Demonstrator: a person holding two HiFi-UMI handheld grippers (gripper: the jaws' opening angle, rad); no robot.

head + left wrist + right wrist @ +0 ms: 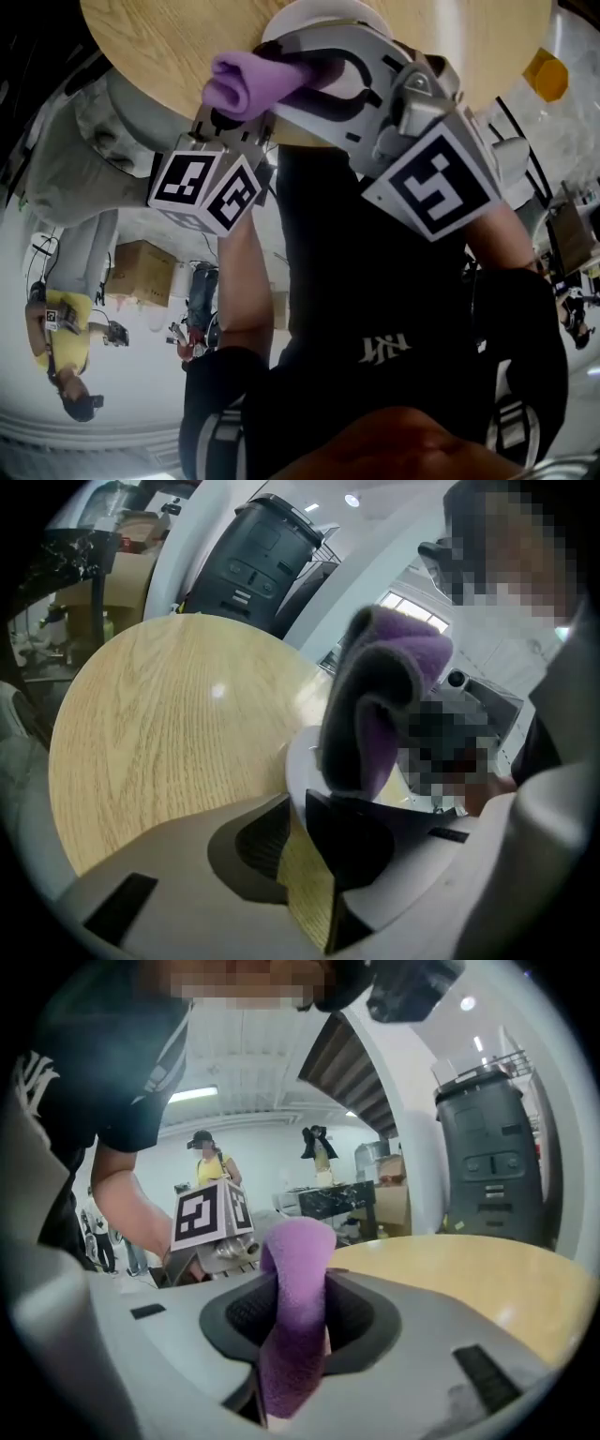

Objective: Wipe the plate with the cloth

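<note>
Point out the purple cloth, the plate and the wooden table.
purple cloth (292, 1326): right gripper view, on the middle of its upright fold.
plate (298, 761): left gripper view, on its white rim.
wooden table (169, 733): left gripper view, on the bare top.

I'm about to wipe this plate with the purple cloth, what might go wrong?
The cloth is pinched by one narrow fold in the right gripper, so hard rubbing might tug it free. The plate looks close to the table edge; a sideways push might slide it off.
</note>
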